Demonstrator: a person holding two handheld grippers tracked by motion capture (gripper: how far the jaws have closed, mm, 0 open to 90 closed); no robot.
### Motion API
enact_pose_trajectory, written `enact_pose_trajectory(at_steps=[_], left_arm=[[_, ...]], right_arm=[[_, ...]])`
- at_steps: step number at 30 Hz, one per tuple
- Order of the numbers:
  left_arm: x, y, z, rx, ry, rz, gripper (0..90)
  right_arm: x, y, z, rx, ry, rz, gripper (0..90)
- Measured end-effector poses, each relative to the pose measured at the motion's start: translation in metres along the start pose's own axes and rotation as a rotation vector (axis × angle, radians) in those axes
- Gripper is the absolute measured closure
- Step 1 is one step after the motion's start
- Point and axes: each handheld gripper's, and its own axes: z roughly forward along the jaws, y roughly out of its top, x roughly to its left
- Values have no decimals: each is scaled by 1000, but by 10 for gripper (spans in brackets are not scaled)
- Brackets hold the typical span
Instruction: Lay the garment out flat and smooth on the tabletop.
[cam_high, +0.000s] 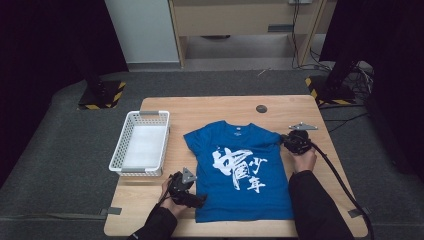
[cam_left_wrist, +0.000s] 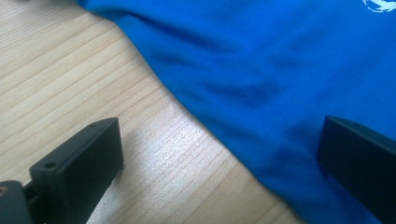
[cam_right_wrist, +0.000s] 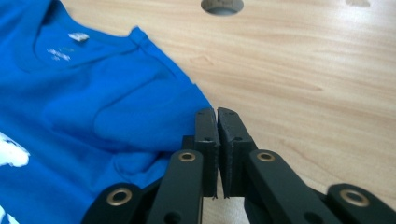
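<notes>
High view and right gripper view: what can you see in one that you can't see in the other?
High view alone: the white plastic basket left of the shirt, the left gripper at the shirt's lower edge, and the whole white print across the chest.

Right gripper view alone: the right gripper close up, its jaws pressed together beside the sleeve, and the small white neck label.

Both: the blue T-shirt lying flat, the wooden table, and the round dark hole in it.

Far edge: bare table (cam_high: 210, 105) except a small round hole (cam_high: 261, 108) | left edge: white basket (cam_high: 141, 143) stands in the way | middle to near edge: flat blue shirt (cam_high: 240, 170) | right edge and near-left corner: open wood.
</notes>
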Motion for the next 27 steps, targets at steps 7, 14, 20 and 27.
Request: enact_pose_trajectory(at_steps=[7,14,20,27], left_arm=[[0,0,0,-1,0,1,0],[0,0,0,-1,2,0,0],[0,0,0,-1,1,-1,0],[0,0,0,0,0,0,0]], right_arm=[[4,9,-9,-33,44,15,889],[35,28,-23,-90,166,10,889],[69,30,-15,-68,230,-22,884],[102,14,6,-7,309,-71,863]])
